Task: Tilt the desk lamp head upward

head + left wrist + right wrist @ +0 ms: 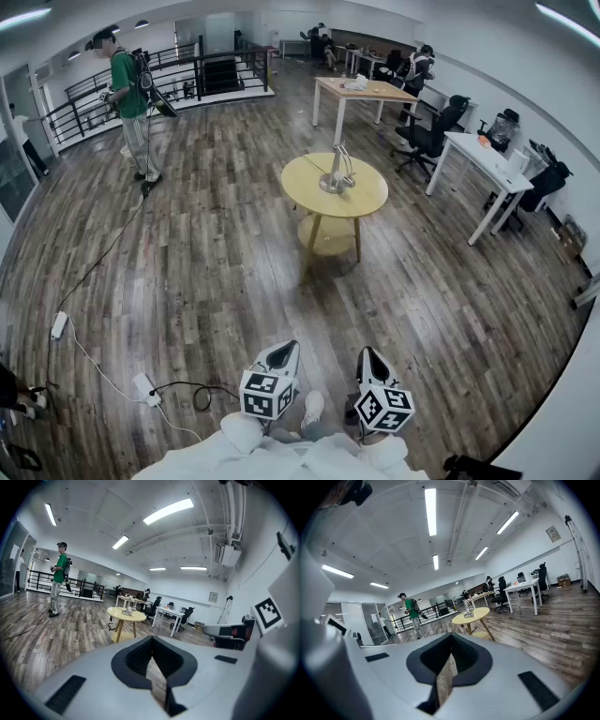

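A silver desk lamp (337, 172) stands on a round yellow table (360, 199) in the middle of the room, well ahead of me. In the left gripper view the lamp (127, 607) and the table (121, 617) appear small at centre left; in the right gripper view the lamp (468, 611) sits on the table (477, 616) right of centre. My left gripper (282, 355) and right gripper (371, 361) are held close to my body at the bottom, far from the table. Both are shut with nothing between their jaws.
A person in a green shirt (131, 98) stands at the back left by a black railing (187, 80). Cables and a power strip (145, 388) lie on the wooden floor at left. Desks (486, 164) and office chairs (431, 136) stand at the right and back.
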{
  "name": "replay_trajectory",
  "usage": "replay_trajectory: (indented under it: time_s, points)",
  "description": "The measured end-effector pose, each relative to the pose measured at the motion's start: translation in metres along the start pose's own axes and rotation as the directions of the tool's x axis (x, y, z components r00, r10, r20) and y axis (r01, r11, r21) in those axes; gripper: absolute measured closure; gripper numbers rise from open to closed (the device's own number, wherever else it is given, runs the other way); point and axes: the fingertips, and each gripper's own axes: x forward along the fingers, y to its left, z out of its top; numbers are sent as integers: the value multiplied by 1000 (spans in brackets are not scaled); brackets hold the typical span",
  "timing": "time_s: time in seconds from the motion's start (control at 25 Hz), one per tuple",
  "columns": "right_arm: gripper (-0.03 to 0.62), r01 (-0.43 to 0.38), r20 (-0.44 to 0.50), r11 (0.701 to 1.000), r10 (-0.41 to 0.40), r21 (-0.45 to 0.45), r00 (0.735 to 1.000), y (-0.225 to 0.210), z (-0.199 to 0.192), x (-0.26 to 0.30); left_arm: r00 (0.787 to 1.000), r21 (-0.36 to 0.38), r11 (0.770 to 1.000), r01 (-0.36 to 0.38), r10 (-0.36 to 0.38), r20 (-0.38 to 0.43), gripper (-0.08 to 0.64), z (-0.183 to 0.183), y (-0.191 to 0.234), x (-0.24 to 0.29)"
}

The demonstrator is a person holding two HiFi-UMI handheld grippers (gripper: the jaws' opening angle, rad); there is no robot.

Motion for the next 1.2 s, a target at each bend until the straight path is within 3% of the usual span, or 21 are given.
replay_trajectory:
  time_s: [0.32, 0.68, 0.88, 1.2]
  points:
    - [580, -18, -13, 1000, 18, 21, 1000, -16, 5, 48, 999, 3, 1000, -19, 19, -33, 557, 5, 19, 42]
    - [580, -59, 5, 998, 59, 15, 998, -52, 53, 119, 999, 13, 999, -47, 47, -9, 557, 50, 28, 118]
    - [580, -43, -2, 999, 43, 28, 999, -88, 69, 150, 999, 21, 999, -45, 45, -16, 557, 71, 26, 165]
    - [580, -47, -2, 998, 47, 45, 999, -125, 84, 193, 998, 23, 998, -50, 51, -26, 557, 85, 30, 221]
